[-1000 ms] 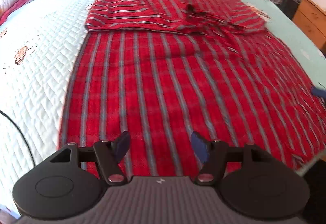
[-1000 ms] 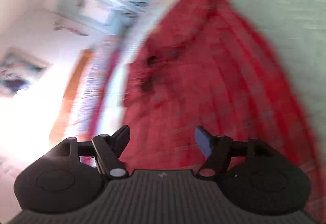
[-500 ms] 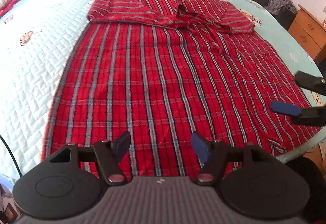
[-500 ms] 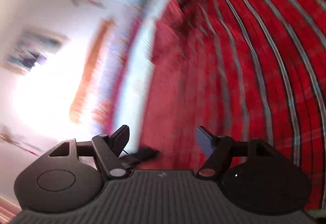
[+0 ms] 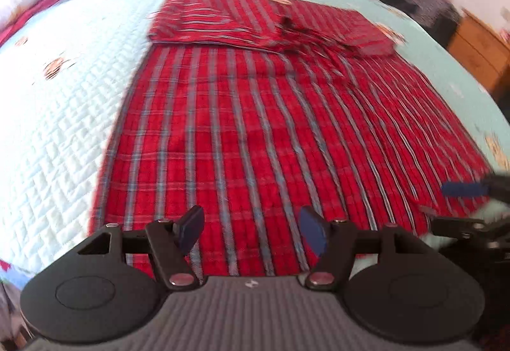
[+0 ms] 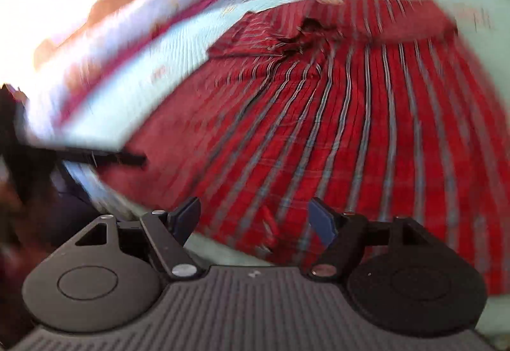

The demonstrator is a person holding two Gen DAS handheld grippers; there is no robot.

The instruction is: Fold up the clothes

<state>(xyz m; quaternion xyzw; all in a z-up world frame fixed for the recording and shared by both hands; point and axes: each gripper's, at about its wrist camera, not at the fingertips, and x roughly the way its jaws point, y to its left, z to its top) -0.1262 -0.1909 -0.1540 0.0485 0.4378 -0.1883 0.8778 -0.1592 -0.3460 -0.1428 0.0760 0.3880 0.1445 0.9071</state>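
- Left wrist view: my left gripper (image 5: 251,231) hangs with jaws apart and nothing between them, over the near hem of the shirt (image 5: 255,127).
- Same view: the shirt lies flat on the quilt (image 5: 63,127), its long axis running straight away from me, with the folded-in sleeves and collar at the far end.
- Same view: my right gripper (image 5: 462,207) shows at the right edge, beside the shirt's near right corner.
- Right wrist view, blurred: my right gripper (image 6: 256,220) stands with jaws apart and empty; the hem of the shirt (image 6: 334,127) sits just ahead of the tips.
- Same view: a dark finger of the left gripper (image 6: 105,156) reaches in from the left, near the shirt's left edge.
- Judgement: each gripper is nearest its own near corner, so the hem looks like the next grasp, to be carried towards the collar.
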